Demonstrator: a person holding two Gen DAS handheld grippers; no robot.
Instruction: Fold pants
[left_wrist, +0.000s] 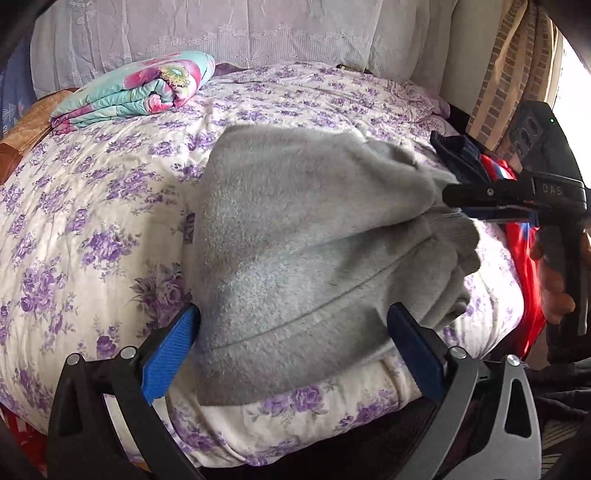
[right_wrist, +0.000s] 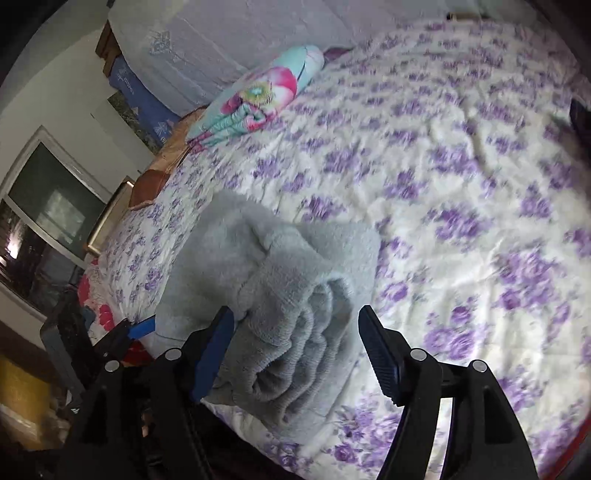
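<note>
Pants (left_wrist: 295, 266), grey fleece, lie folded in a thick bundle on the bed (left_wrist: 92, 221), between the fingers of both grippers. Left gripper (left_wrist: 291, 350): fingers released, spread wide either side of the near folded edge, pads not pressing. Right gripper (right_wrist: 295, 354): fingers parted around the rolled end, the left finger (right_wrist: 214, 354) just touching fleece, the other clear; nothing grasped.

Fold looks near done. To finish well: pinch all layers at the loose end together, tuck it flat, keep the edges lined up, and don't drag the bedcover.

Left view alone shows the right gripper side-on at the bundle's far corner, plus red and dark clothes (left_wrist: 517, 236) beyond it. Right view alone shows the stacked layers end-on and a window (right_wrist: 48, 206).
</note>
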